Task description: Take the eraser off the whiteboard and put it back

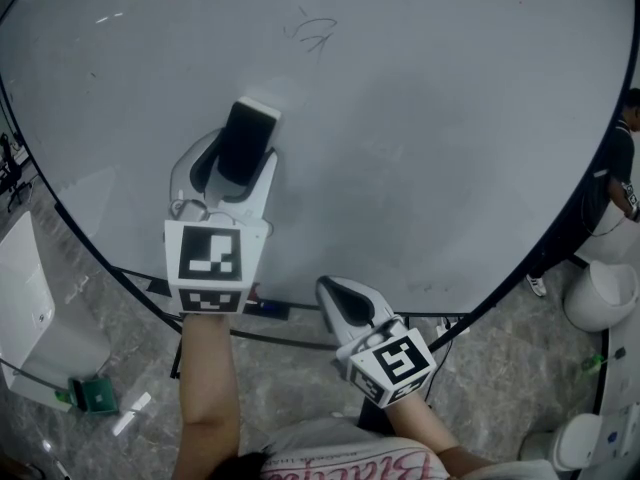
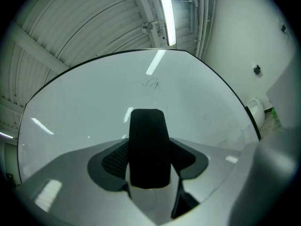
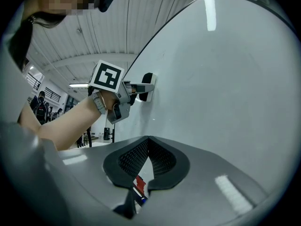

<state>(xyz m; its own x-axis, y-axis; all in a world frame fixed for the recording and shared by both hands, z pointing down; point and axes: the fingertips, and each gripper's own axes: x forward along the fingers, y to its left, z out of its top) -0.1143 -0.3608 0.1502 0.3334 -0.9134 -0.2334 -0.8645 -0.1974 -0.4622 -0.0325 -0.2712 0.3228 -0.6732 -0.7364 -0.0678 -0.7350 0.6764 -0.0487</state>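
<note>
**Item 1, whiteboard (image 1: pixel 420 148).** Large pale board that fills most of the head view. A small dark scribble (image 1: pixel 312 33) sits near its upper edge, and faint smudges show toward the lower edge.

**Item 2, eraser (image 1: pixel 245 138).** Black, oblong, with a pale far end. It is in the left half of the board at about mid-height, below and left of the scribble. In the right gripper view its far end lies at the board face; whether it touches cannot be told.

**Item 3, left hand-held gripper (image 1: pixel 243 156).** Clamped on the eraser. In its own view the black block stands upright between the two textured pads, filling the gap. It points at the board, with the marker cube to the rear over the bare forearm.

**Item 4, right hand-held gripper (image 1: pixel 335 293).** Jaws together, tips meeting, nothing between them. It is held near the lower edge of the board, right of the left hand-held gripper and well apart from the eraser.

**Item 5, markers (image 1: pixel 265 308).** Red and blue pieces on the ledge along the lower edge of the board, also glimpsed under the closed jaws in the right gripper view.

**Item 6, person (image 1: pixel 612 183).** Dark clothing, standing past the right edge of the board on the grey floor (image 1: pixel 500 368).
</note>
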